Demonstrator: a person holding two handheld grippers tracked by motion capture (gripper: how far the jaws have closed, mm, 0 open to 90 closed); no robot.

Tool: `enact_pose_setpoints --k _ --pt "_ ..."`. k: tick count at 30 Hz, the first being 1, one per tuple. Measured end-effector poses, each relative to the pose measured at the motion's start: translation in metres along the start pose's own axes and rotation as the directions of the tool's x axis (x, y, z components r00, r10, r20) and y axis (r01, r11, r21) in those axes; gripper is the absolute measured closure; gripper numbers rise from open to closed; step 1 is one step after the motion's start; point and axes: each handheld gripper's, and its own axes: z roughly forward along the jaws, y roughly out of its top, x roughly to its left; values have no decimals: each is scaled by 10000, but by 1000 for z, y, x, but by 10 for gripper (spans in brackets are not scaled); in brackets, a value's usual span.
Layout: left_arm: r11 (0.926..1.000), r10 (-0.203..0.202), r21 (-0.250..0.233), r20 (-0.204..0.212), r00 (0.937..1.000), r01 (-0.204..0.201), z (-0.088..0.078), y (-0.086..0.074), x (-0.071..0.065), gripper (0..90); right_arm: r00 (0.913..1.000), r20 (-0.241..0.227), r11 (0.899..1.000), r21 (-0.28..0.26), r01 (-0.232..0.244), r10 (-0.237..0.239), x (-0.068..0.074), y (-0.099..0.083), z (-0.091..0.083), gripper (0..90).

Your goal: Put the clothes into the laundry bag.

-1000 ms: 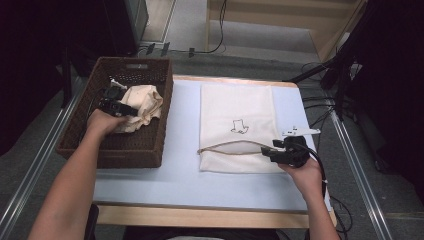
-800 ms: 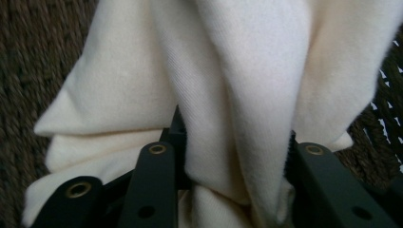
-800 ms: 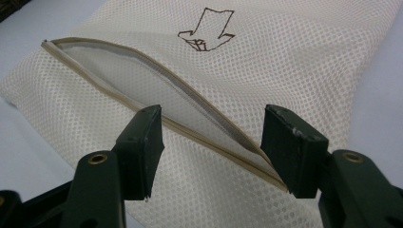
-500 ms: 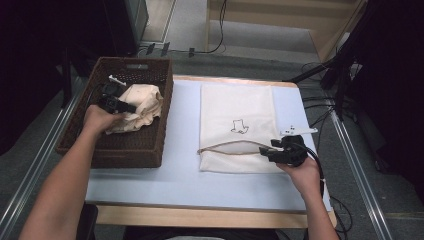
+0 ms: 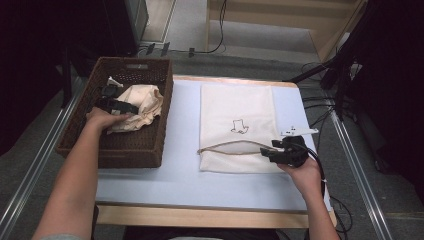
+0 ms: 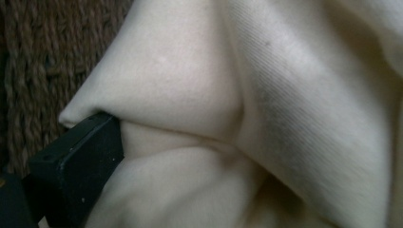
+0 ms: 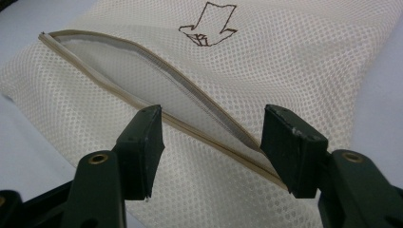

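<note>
A crumpled cream cloth (image 5: 145,102) lies in the brown wicker basket (image 5: 165,125) at the left. My left gripper (image 5: 117,104) rests on the cloth's left side. Its jaws have just been opening, and folds of the cloth (image 6: 285,95) bulge between them beside one black jaw. A flat cream mesh bag (image 5: 235,105) with an arrow drawing lies on the pale blue table top. My right gripper (image 5: 270,150) is at the bag's near right corner. In the right gripper view it (image 7: 211,137) stands open, its jaws either side of the unzipped mouth (image 7: 142,80) without pressing on it.
A small white tag (image 5: 300,132) lies on the table right of the bag. The basket's tall wall stands between the cloth and the bag. Cables (image 5: 320,100) and a dark stand sit off the table's right edge.
My left hand has shifted slightly and sunk onto the cloth in the basket. The right hand and the bag have stayed where they were.
</note>
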Motion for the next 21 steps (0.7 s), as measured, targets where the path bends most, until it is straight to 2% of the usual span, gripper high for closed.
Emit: enact_pose_setpoints --k 3,6,8,12,13,14,16,17,19,20,21 --pt "9994 33 -352 -67 10000 -35 2 -2 -1 0 10000 3 10000 41 21 -21 0 0 1 409" --pt "9988 87 -479 -142 9999 -94 2 -3 -2 10 10000 0 10000 41 -36 36 1 1 2 409" --pt "9976 219 -656 -85 9997 -224 -1 -4 -5 112 10000 -23 10000 47 -24 24 1 1 2 409" --pt "9959 664 -637 222 9975 -649 -6 -3 -10 363 10000 -33 10000 22 -50 50 0 1 3 409" --pt "9951 801 -602 243 9965 -785 -8 -3 -12 480 9999 -46 10000 8 -93 93 -1 2 3 409" --pt "9942 909 -602 267 9955 -891 -8 -3 -13 480 9999 -46 10000 8 -93 93 -1 2 3 409" --pt "9906 1264 -563 345 9914 -1244 -11 -2 -16 588 10000 -56 10000 40 -66 66 -1 2 4 409" --pt "9923 1146 -533 478 9923 -1121 -12 -2 -15 615 9999 -87 10000 57 -53 54 0 2 5 409" --pt "9974 660 -368 1029 9925 -625 -15 -2 -9 656 9999 -109 9999 105 -45 47 0 2 6 409" --pt "9994 329 -177 1465 9887 -306 -17 -1 -4 673 9999 -147 10000 85 -45 47 1 2 7 409" --pt "9998 153 -136 1637 9864 -133 -18 -1 -2 688 9998 -182 10000 81 -45 46 1 3 7 409"
